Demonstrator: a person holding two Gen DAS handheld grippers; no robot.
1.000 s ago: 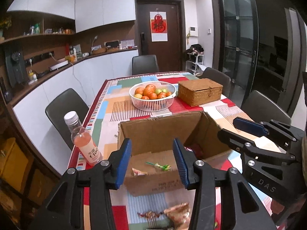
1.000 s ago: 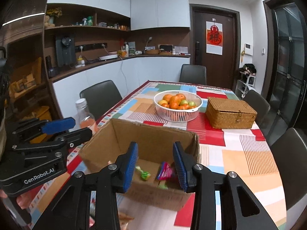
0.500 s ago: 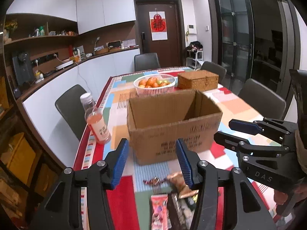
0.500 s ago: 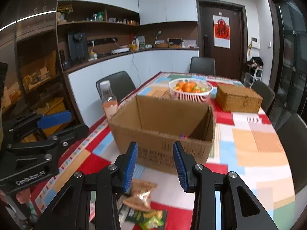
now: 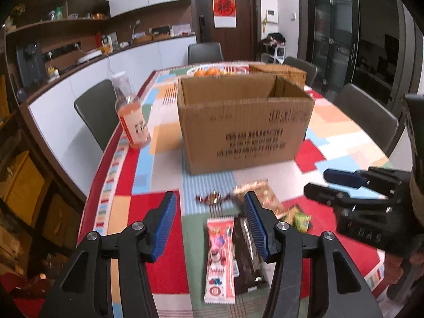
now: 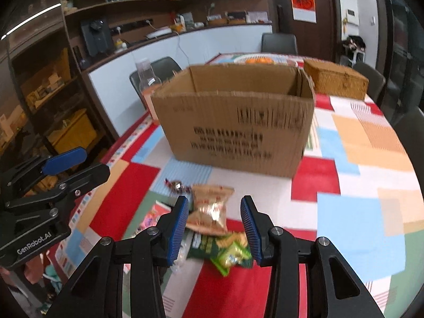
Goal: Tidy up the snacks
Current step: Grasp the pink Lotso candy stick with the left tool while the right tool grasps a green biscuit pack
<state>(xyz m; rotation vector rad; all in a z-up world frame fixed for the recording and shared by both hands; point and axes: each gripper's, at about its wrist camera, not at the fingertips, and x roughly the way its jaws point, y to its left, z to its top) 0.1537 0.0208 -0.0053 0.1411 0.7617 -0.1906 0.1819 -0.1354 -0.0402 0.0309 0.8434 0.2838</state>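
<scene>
Corrugated brown cardboard box (image 5: 243, 124), top flaps open, stands mid-tabletop on the patchwork tablecloth (image 6: 365, 212); inside not visible from either wrist view. Loose snacks lie in a cluster between the box and the near edge of the tabletop: a tan crinkled snack bag (image 6: 209, 209), a green snack packet (image 6: 225, 251) just nearer than it and touching or overlapping, a small twist-wrapped candy (image 6: 176, 185) closest to the box, a long pink-and-white wrapper (image 5: 220, 257) and a dark brown packet (image 5: 247, 259) lying side by side. Right gripper (image 6: 214, 228) has its jaws spread wide, nothing between them, hovering over the tan bag, which sits framed in the gap. Left gripper (image 5: 209, 225) also wide and empty, above the pink wrapper and the dark packet. Clear bottle of orange drink (image 5: 131, 116) stands near the left edge of the tabletop, beside the box; white fruit basket (image 5: 217, 71) and woven wicker case (image 6: 335, 82) sit behind the box. Judgement: next pick is probably the tan bag. Risks: the overlap with the green packet could mean a double pick or dragging it along; a hard squeeze could crush the contents; a slick foil bag may slip if pinched at the edge; the two grippers are near each other over one cluster, so a collision is possible. Frames are motion-blurred, so contact heights cannot be judged.
</scene>
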